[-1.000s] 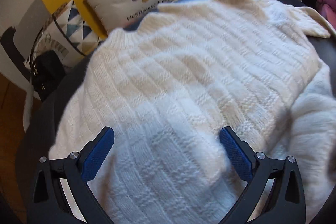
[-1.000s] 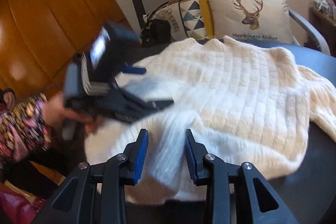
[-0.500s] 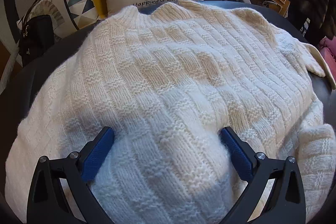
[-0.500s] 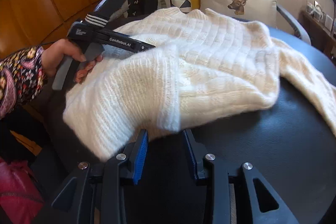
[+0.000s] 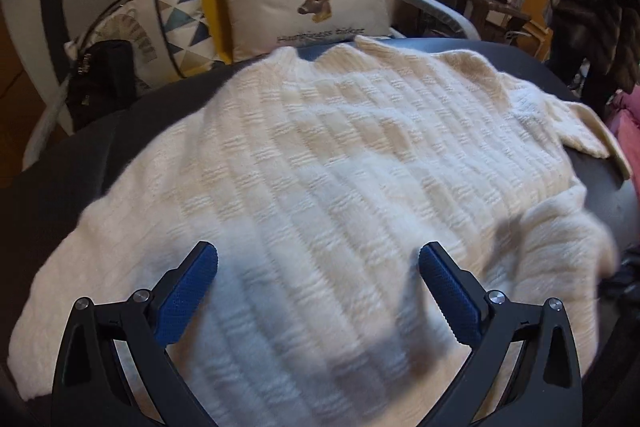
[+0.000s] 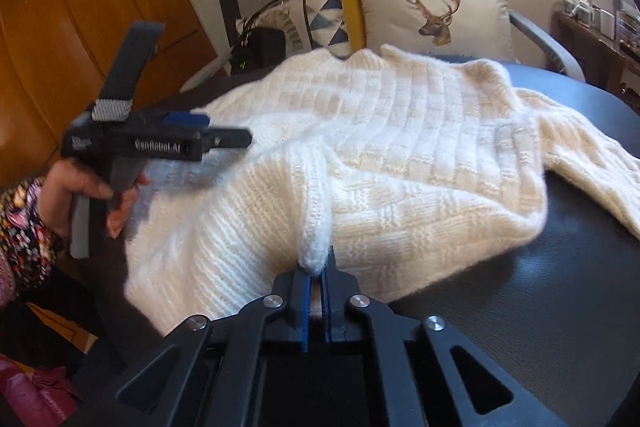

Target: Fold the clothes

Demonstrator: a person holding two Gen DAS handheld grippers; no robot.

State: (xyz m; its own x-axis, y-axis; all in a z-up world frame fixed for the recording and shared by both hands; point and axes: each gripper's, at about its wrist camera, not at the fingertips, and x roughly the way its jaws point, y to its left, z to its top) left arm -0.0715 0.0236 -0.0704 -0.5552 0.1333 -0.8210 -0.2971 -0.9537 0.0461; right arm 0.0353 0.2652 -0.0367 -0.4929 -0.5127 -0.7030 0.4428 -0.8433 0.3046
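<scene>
A cream knitted sweater (image 5: 320, 163) lies spread over a dark round table (image 6: 520, 307), one sleeve (image 6: 592, 179) trailing off to the side. The right gripper (image 6: 316, 267) has its jaws pinched on a raised fold of the sweater's near edge; the left gripper (image 5: 318, 263) hangs over the knit with jaws spread wide, gripping nothing. Behind the table stand a deer cushion (image 5: 304, 3) and a triangle-patterned cushion (image 5: 176, 23)

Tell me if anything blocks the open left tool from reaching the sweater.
Nothing visible does. The left tool hangs open directly over the cream knit sweater, with only bare knit between its pads. The right tool is already shut on a fold of the sweater, off to the side.
</scene>
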